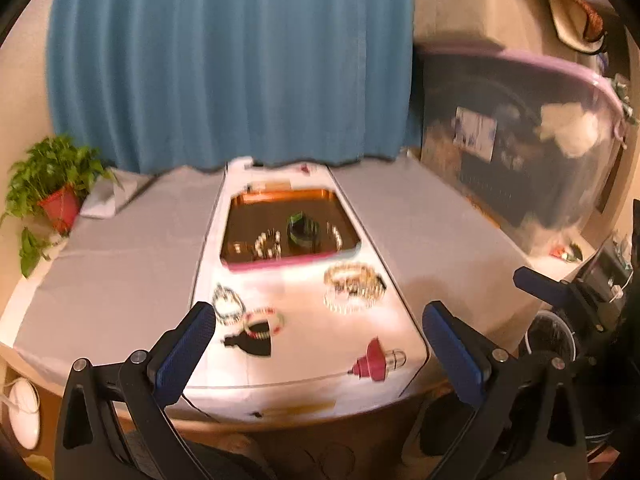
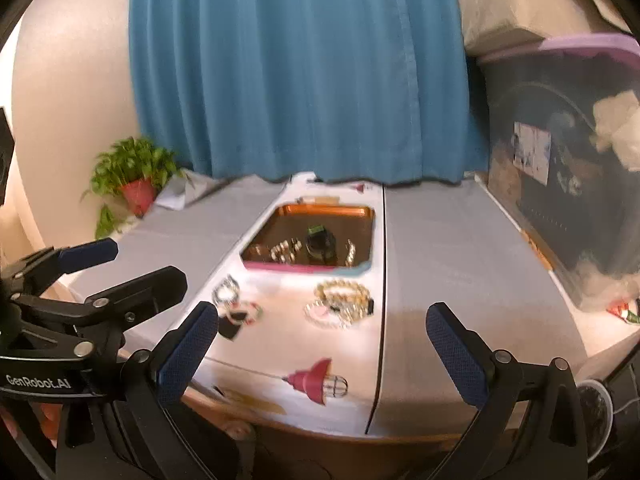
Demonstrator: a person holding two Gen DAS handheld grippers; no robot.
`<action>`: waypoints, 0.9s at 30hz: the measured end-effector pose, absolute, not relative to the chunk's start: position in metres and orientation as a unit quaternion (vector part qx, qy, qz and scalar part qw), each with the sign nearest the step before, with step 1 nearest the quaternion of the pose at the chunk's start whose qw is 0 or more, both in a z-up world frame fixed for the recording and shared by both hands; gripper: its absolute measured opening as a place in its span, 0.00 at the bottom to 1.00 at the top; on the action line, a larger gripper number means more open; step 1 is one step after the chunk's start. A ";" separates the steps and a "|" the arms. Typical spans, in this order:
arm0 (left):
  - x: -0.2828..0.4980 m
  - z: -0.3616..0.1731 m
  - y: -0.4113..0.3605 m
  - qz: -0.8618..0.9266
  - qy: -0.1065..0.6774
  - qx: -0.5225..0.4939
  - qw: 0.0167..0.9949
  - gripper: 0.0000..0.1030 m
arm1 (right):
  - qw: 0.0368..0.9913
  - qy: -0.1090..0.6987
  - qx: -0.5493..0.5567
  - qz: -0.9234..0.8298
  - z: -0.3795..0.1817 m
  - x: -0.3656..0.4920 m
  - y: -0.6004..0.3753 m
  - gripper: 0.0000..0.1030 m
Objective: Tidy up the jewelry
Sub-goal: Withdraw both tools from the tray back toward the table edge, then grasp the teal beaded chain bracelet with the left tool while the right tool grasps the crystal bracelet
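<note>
Both grippers hang at the near edge of the table, nothing in either. Left gripper (image 1: 320, 344): jaws wide, empty. Right gripper (image 2: 322, 344): jaws wide, empty too.

Jewelry is split across two spots. Copper-coloured tray (image 1: 248, 200) sits mid-table toward the far side, already holding a dark green ring-shaped piece (image 1: 301, 229), a pale beaded bracelet (image 1: 267, 243) and another gold-toned piece at its right. My read: the tray is the collection point, so those count as sorted.

Left on the white cloth (image 1: 304, 376), just near of the tray: a heap of gold and pearl bracelets (image 1: 352, 286) on the right, a dark-and-pale beaded bracelet (image 1: 228, 304) and a red-white one (image 1: 265, 320) on the left. The two clusters line up roughly with one gripper each, which likely explains the side-by-side stance.

The pink lamp shape (image 1: 378, 360) looks printed on the cloth, not an object. Frames are blurred, so bead detail is uncertain.

Probably mid-task, the loose pieces next.
</note>
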State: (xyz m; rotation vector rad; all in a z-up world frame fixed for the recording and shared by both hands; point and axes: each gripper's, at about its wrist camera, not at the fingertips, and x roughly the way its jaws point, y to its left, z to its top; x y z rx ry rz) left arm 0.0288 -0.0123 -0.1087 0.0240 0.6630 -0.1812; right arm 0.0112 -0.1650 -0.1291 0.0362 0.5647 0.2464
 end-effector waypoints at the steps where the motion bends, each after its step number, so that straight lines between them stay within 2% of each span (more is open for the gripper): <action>1: 0.031 -0.115 -0.011 -0.086 0.328 0.009 0.941 1.00 | 0.951 0.282 0.019 0.126 -0.134 0.014 -0.166 0.99; 3: 0.036 -0.127 -0.008 -0.078 0.326 0.010 0.942 1.00 | 0.943 0.298 0.023 0.146 -0.148 0.025 -0.167 0.95; 5: 0.043 -0.141 -0.003 -0.067 0.325 0.015 0.943 1.00 | 0.936 0.315 0.023 0.158 -0.162 0.037 -0.163 0.84; 9: 0.069 -0.172 0.018 -0.062 0.353 0.010 0.933 1.00 | 0.930 0.332 0.016 0.156 -0.196 0.063 -0.152 0.83; 15: 0.105 -0.214 0.064 -0.053 0.386 -0.030 0.920 0.98 | 0.919 0.349 0.067 0.171 -0.230 0.107 -0.161 0.82; 18: 0.120 -0.230 0.082 -0.057 0.400 -0.051 0.913 0.87 | 0.917 0.361 0.070 0.158 -0.242 0.129 -0.165 0.79; 20: 0.129 -0.237 0.088 -0.057 0.410 -0.053 0.909 0.77 | 0.916 0.365 0.068 0.150 -0.249 0.140 -0.168 0.67; 23: 0.141 -0.245 0.093 -0.063 0.418 -0.047 0.905 0.67 | 0.916 0.372 0.057 0.139 -0.256 0.151 -0.171 0.54; 27: 0.159 -0.256 0.099 -0.073 0.430 -0.054 0.898 0.61 | 0.915 0.375 0.069 0.133 -0.259 0.155 -0.179 0.52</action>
